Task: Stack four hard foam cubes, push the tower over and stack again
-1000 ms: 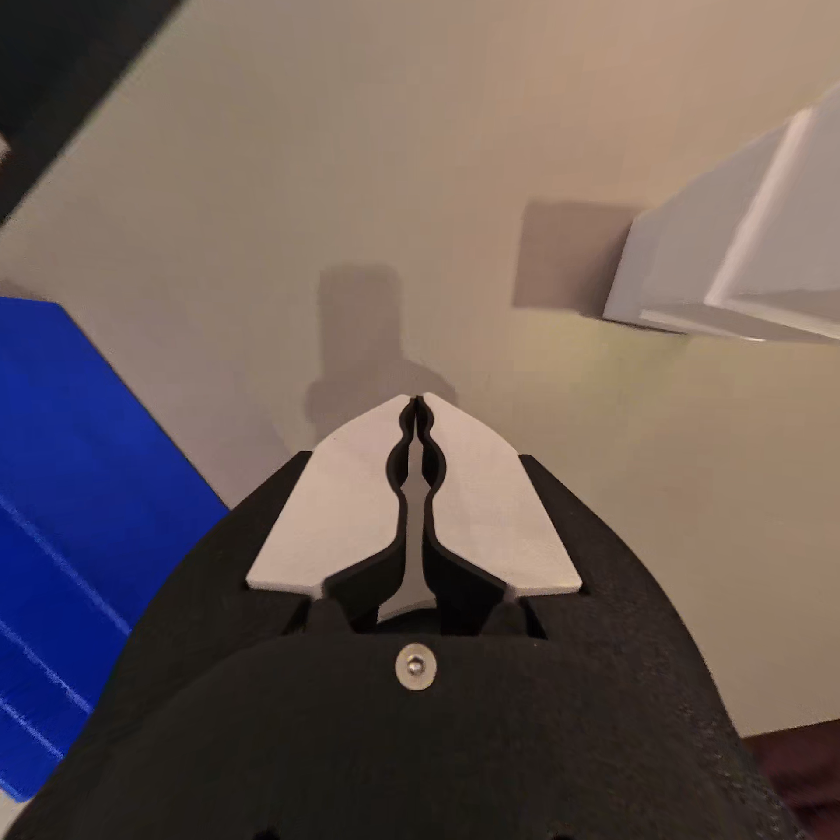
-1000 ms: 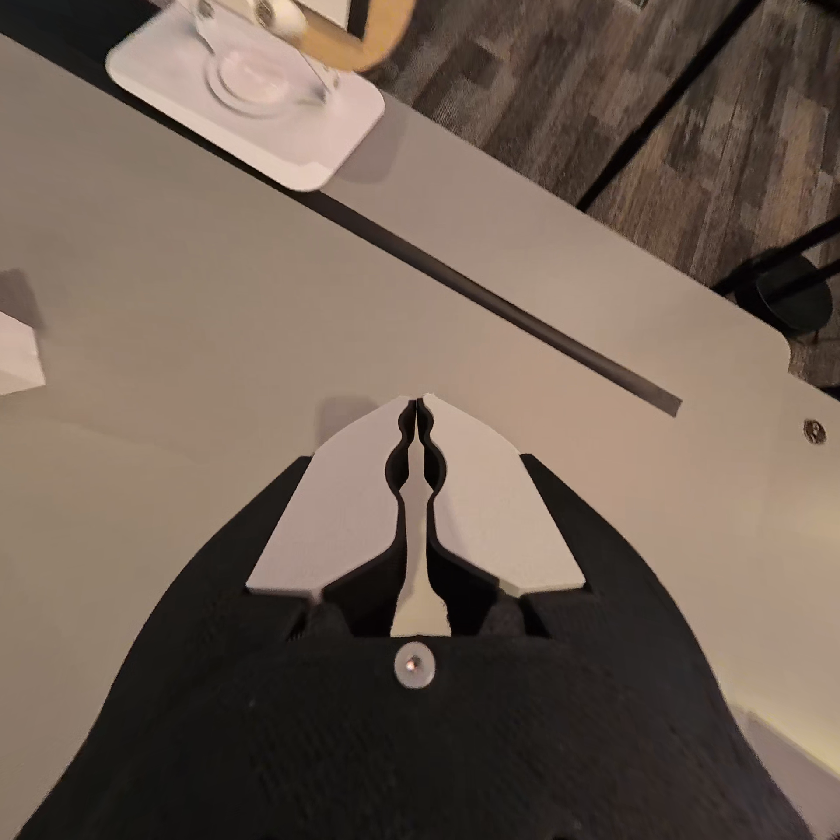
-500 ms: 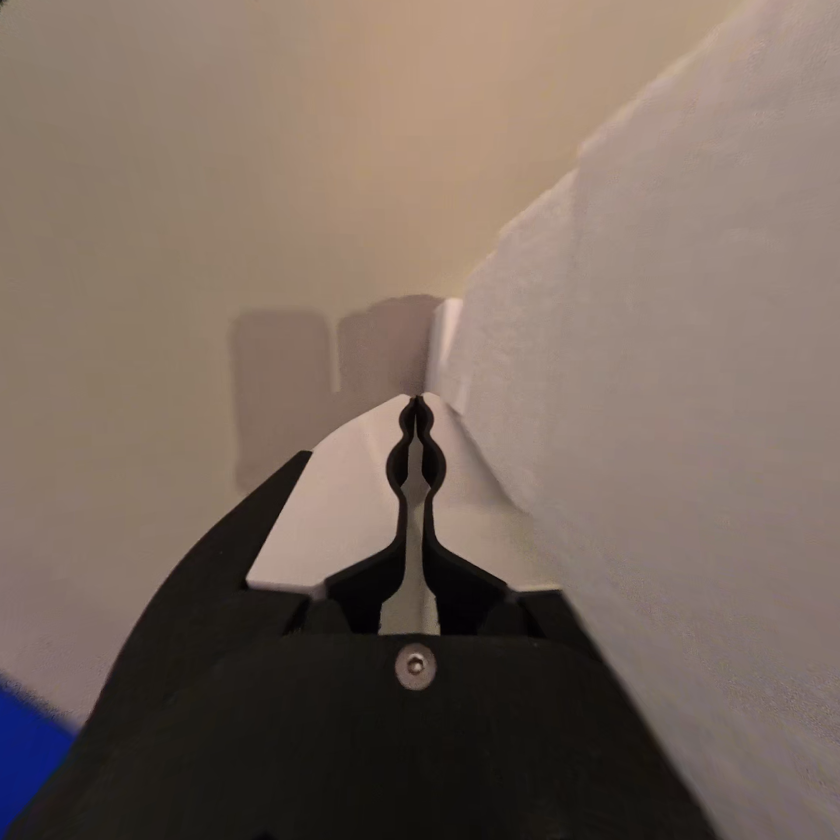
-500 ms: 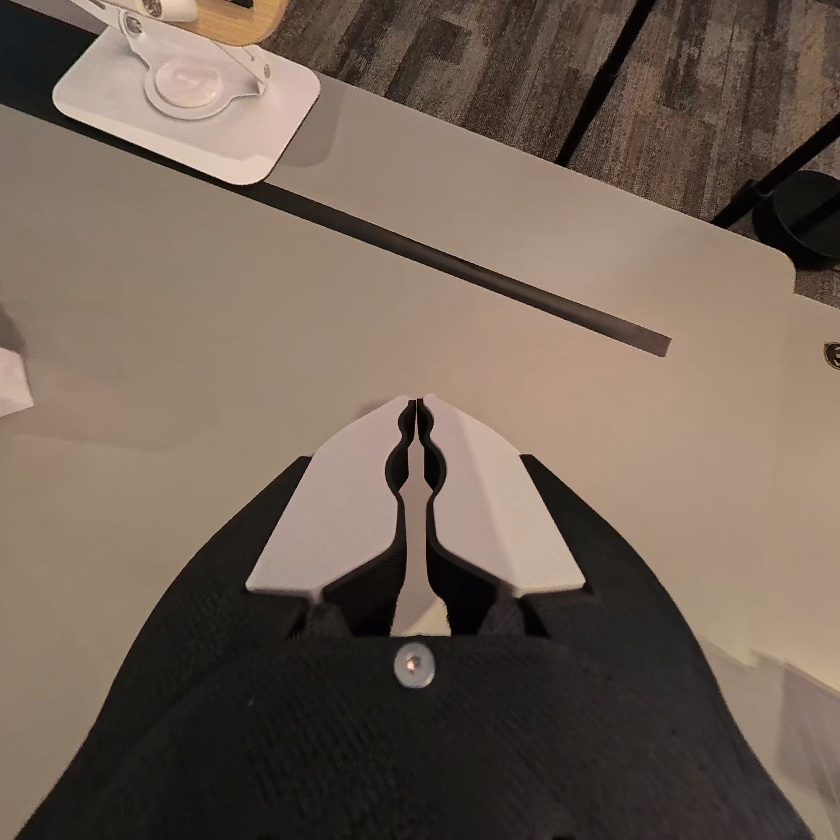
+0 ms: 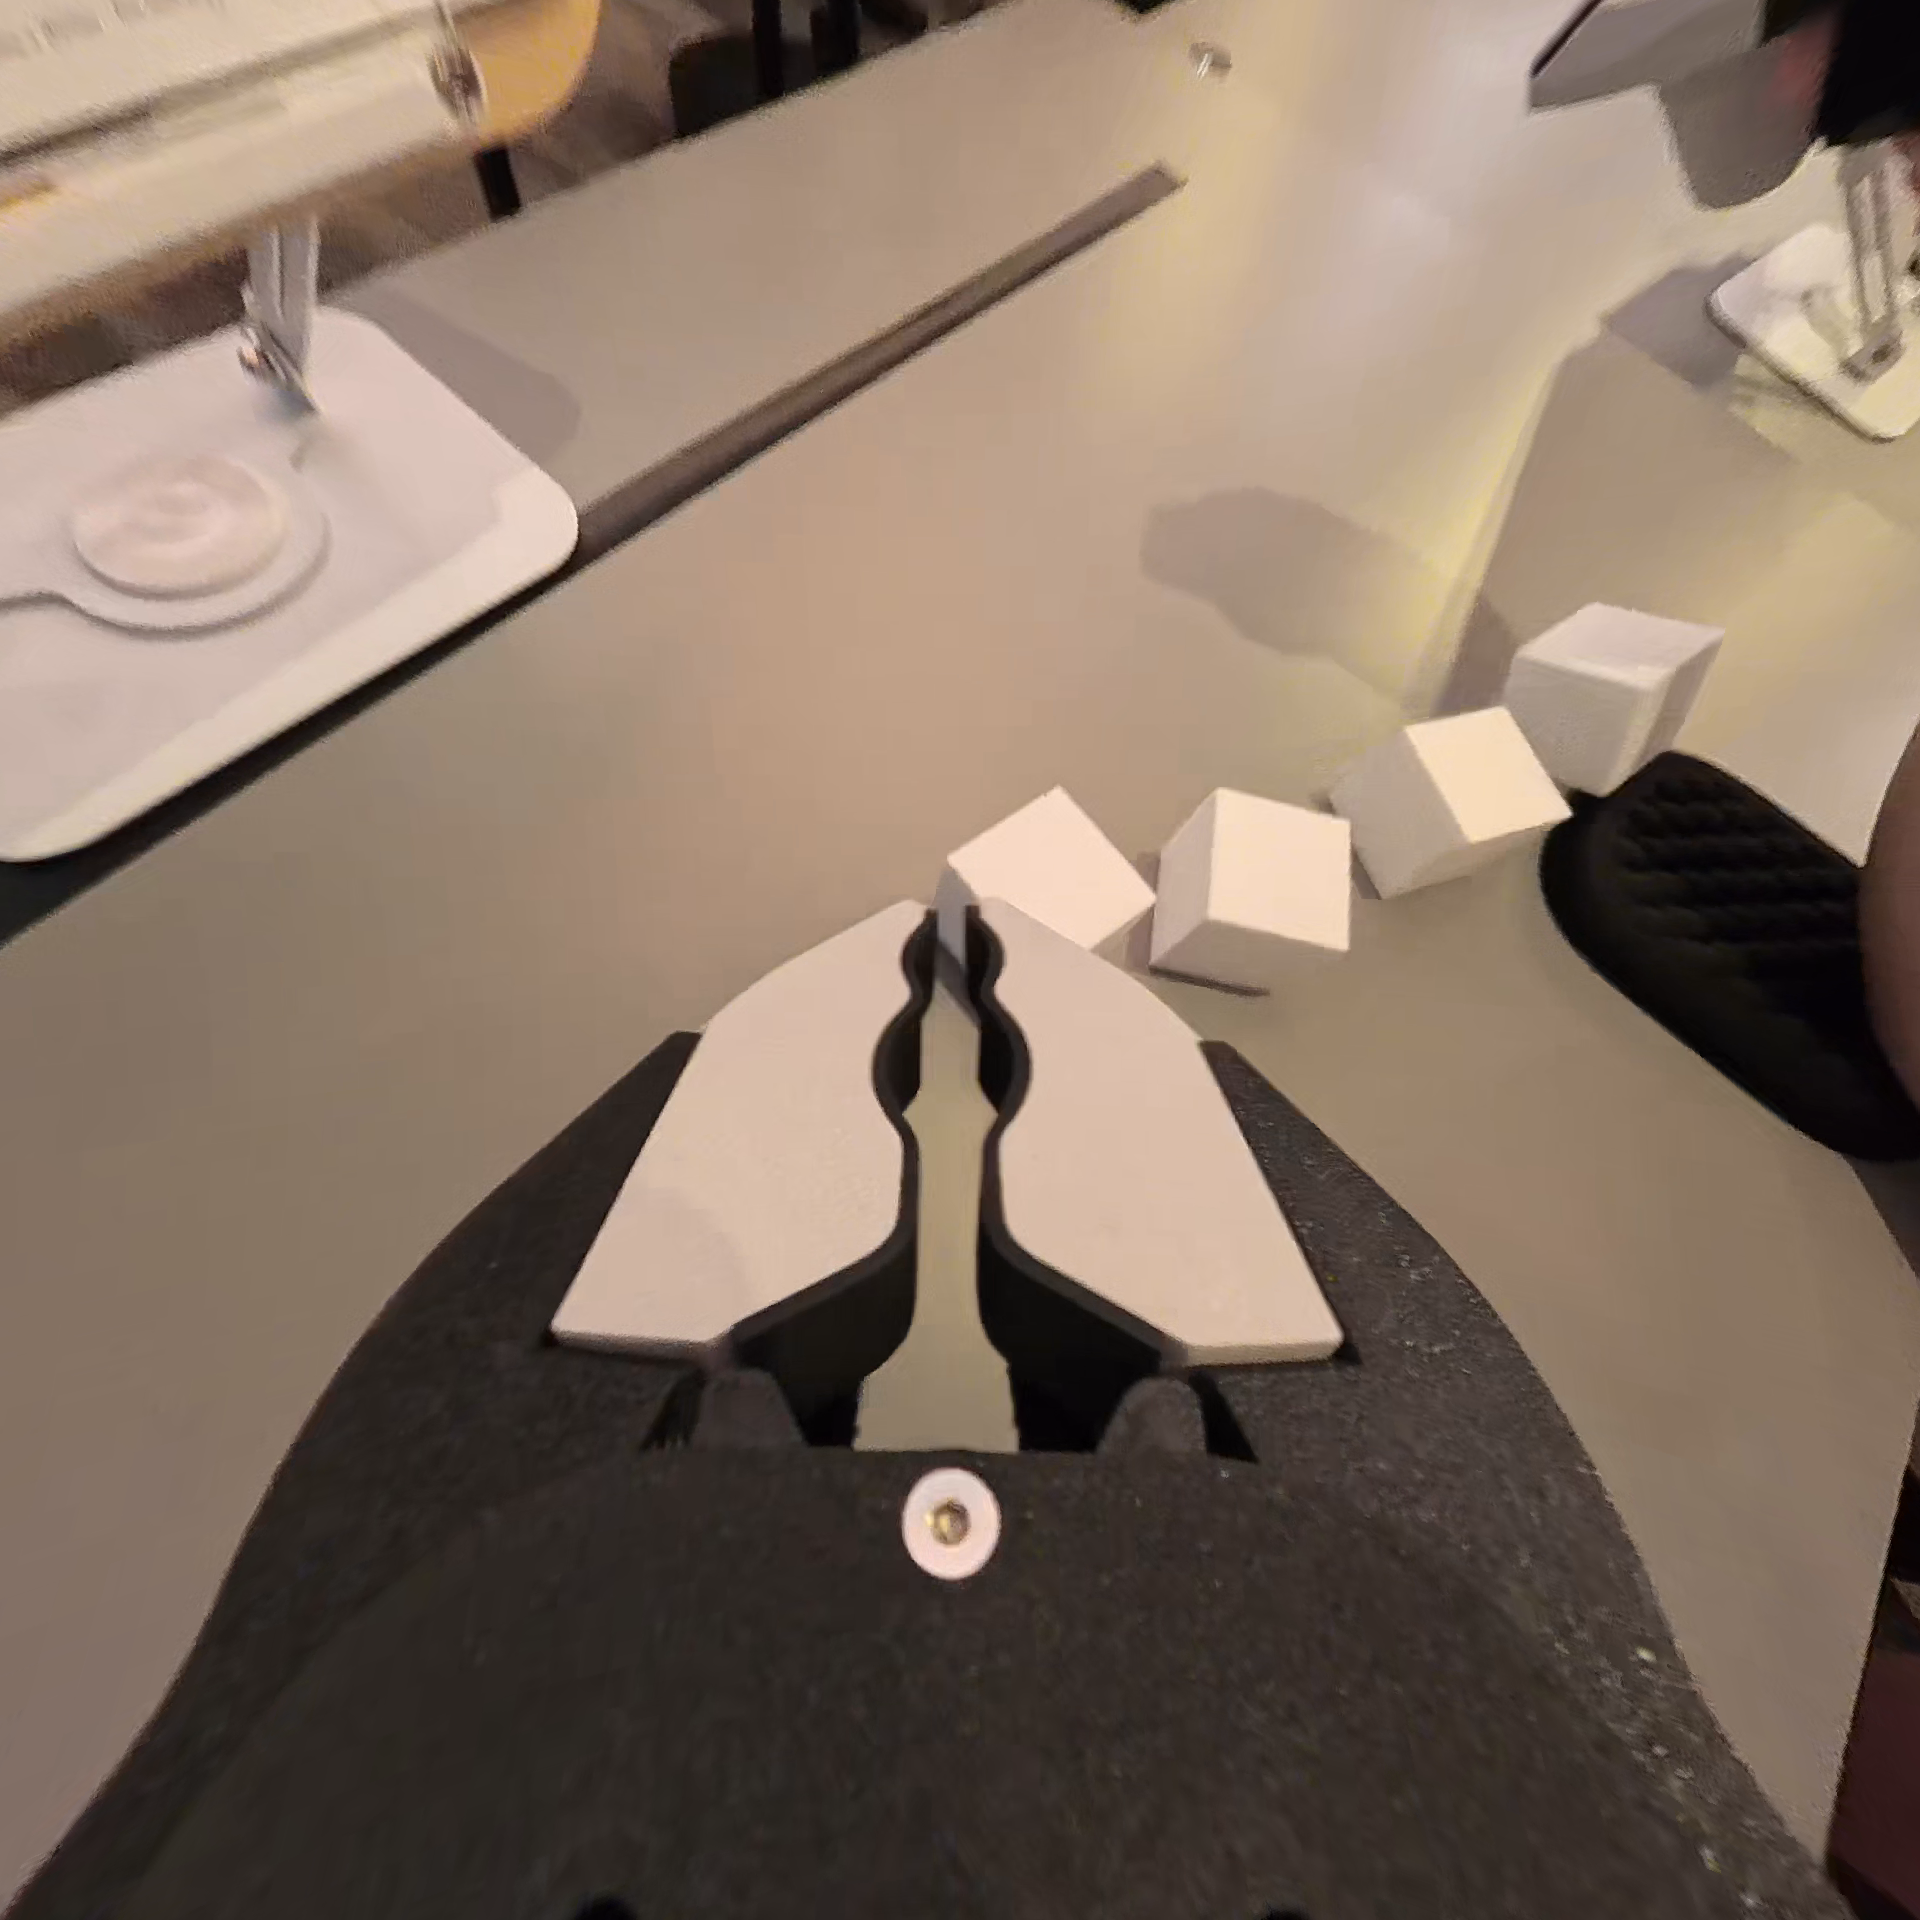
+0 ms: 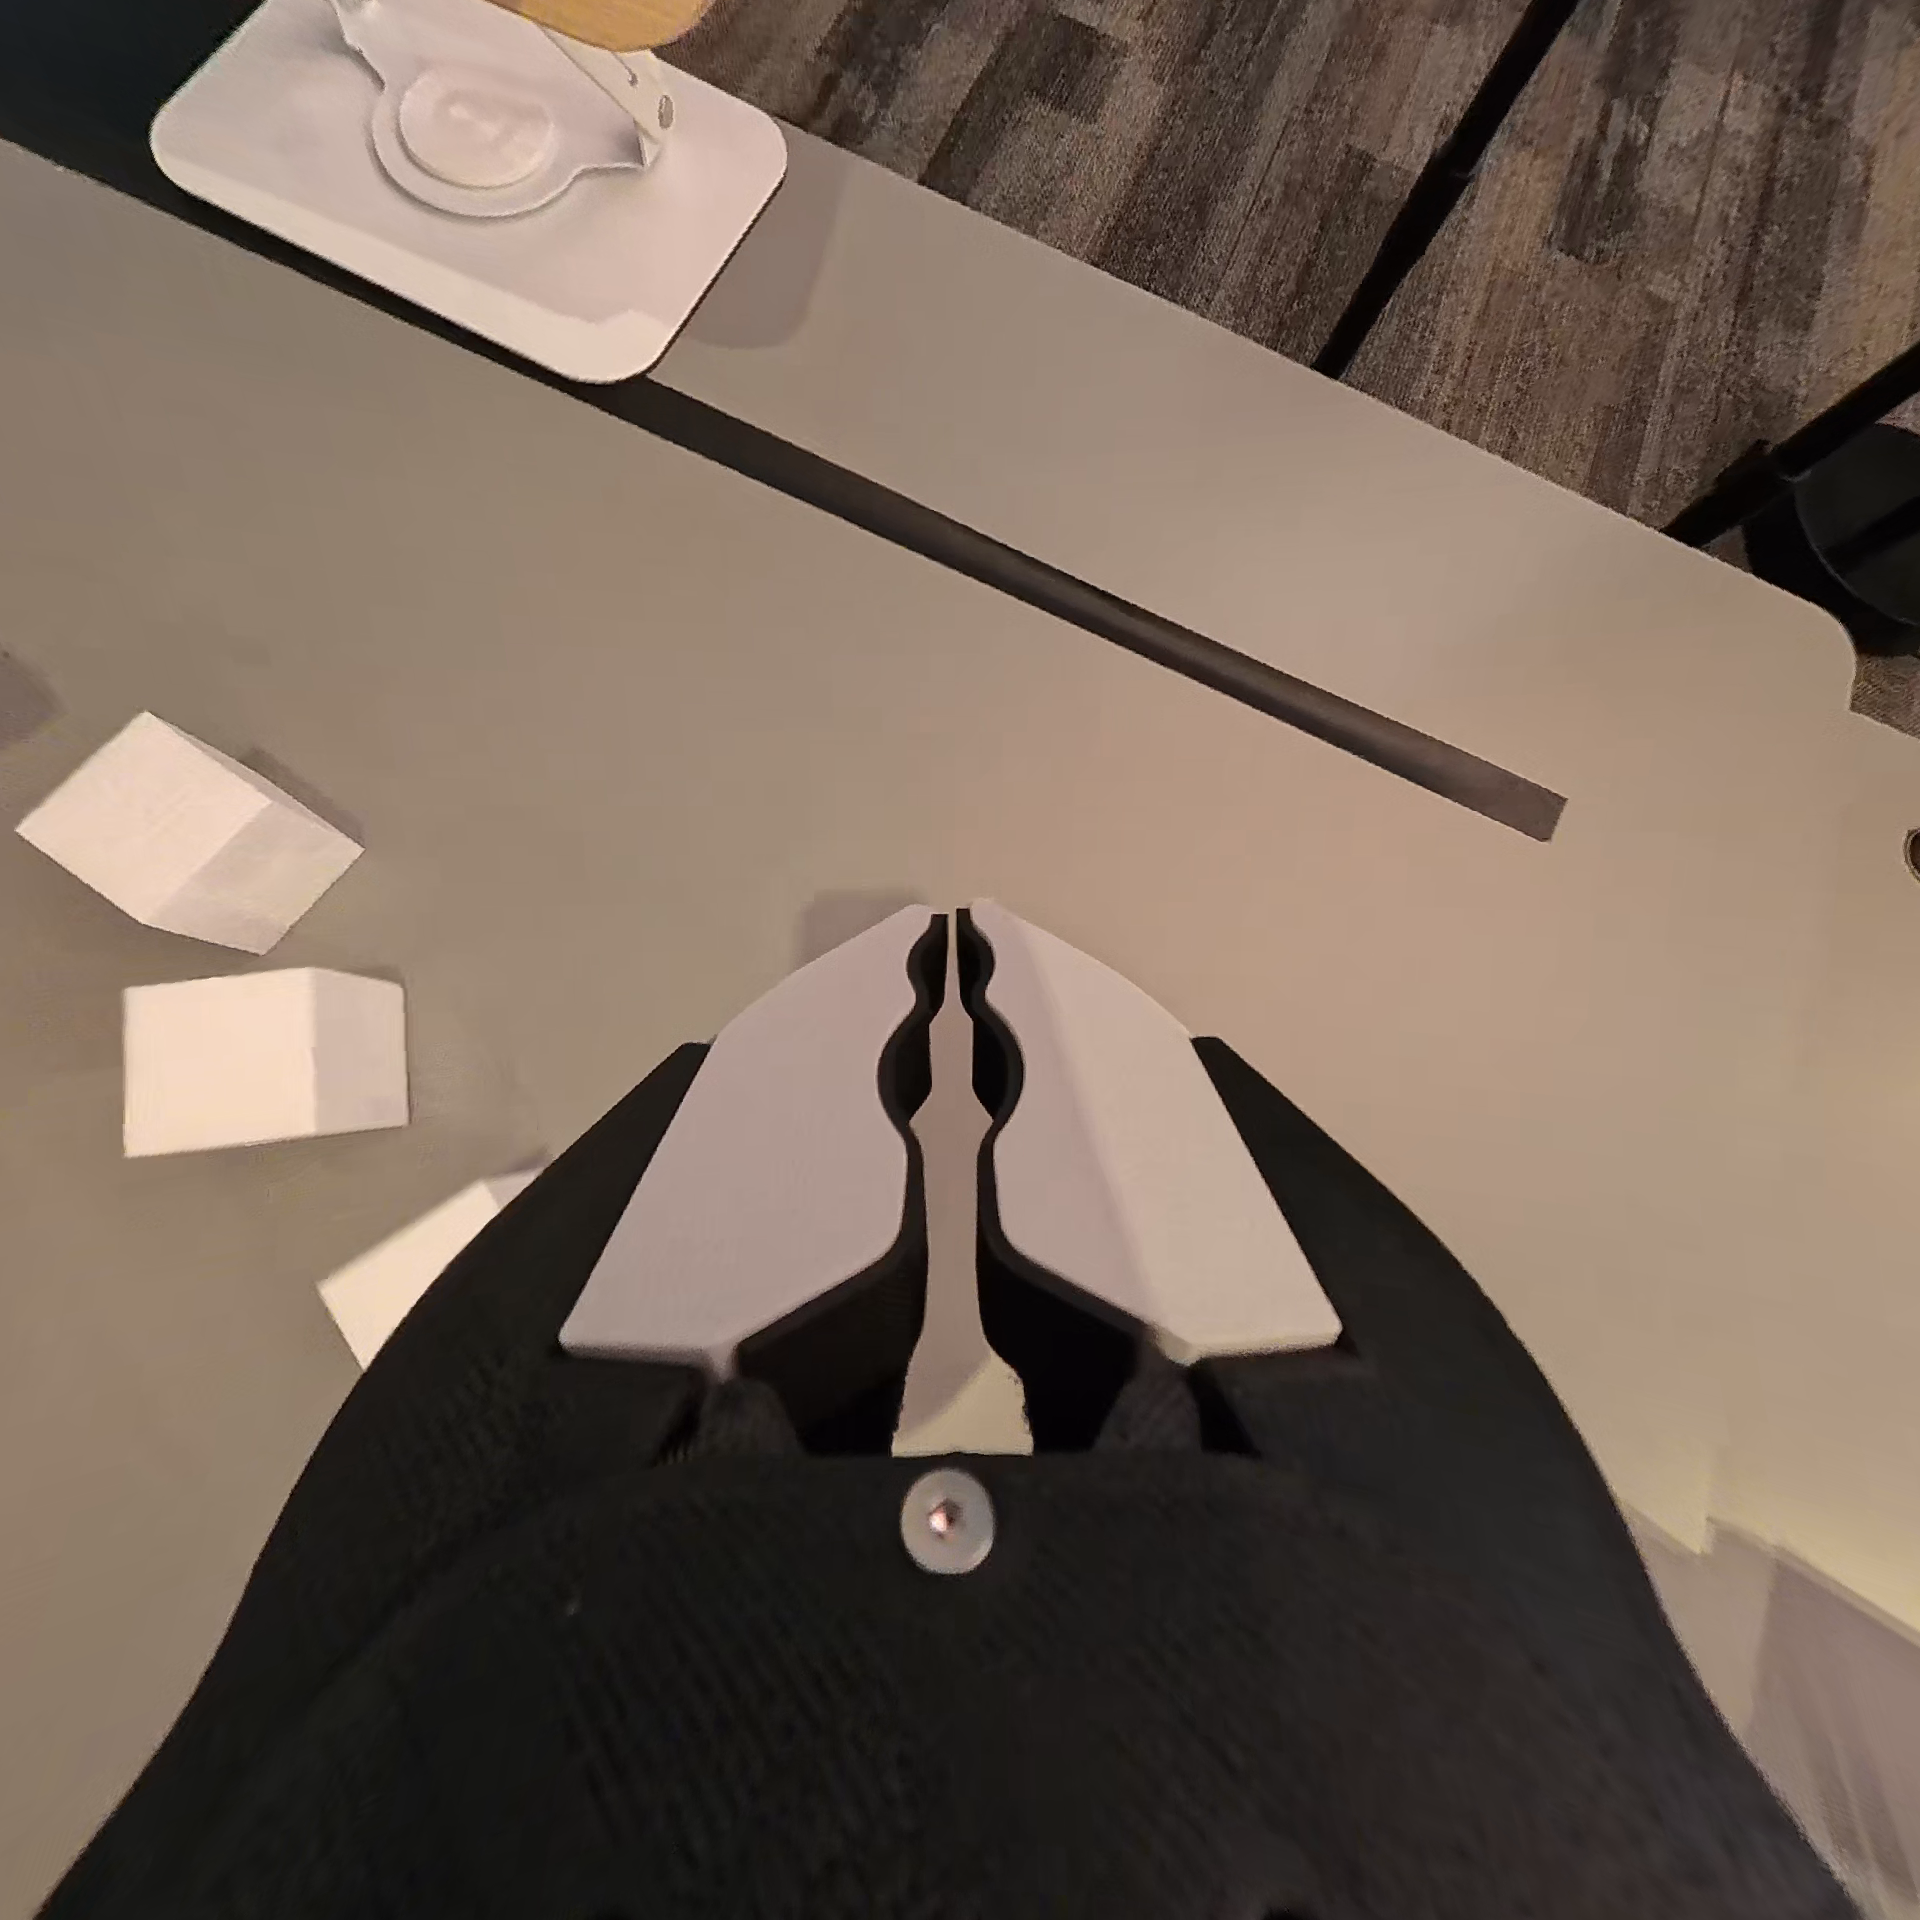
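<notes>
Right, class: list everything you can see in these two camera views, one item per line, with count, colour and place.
Foam cubes: four, white, toppled in a loose row on the table, none stacked.
Table: one, grey-beige, with a dark slot running across it.
Stand bases: two, white, at the table's far edge and far right corner.
Floor: dark carpet beyond the table.
Left claw: black body, pale fingers, nearly closed, empty, by the nearest cube.
Right claw: same colours, closed, empty, above the table.
</notes>
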{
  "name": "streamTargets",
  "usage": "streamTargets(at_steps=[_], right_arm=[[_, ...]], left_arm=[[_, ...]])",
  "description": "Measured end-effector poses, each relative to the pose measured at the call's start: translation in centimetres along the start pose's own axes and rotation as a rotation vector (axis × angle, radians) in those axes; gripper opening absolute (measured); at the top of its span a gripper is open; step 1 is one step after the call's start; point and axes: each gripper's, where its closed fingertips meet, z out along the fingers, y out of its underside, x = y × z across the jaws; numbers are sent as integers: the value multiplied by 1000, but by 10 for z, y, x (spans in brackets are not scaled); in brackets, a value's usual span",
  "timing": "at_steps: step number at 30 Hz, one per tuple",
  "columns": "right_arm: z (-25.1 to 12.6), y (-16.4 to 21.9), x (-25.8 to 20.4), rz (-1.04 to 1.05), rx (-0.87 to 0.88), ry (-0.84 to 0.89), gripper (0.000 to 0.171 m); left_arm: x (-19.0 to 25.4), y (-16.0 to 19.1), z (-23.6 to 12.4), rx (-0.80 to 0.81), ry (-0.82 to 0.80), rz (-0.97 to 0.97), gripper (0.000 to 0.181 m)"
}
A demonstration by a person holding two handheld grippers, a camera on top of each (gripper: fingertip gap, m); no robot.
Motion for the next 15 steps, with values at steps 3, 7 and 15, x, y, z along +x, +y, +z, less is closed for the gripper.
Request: streamTargets(at_steps=[3, 7, 15], right_arm=[[-11, 1, 10, 12, 41, -4, 6], [-33, 9, 21, -14, 82, -18, 22], [-97, 43, 56, 36, 165, 80, 41]], left_arm=[[2, -13, -3, 105, 63, 57, 29], [17, -9, 11, 150, 164, 117, 67], [95, 32, 75, 15, 145, 388, 92]])
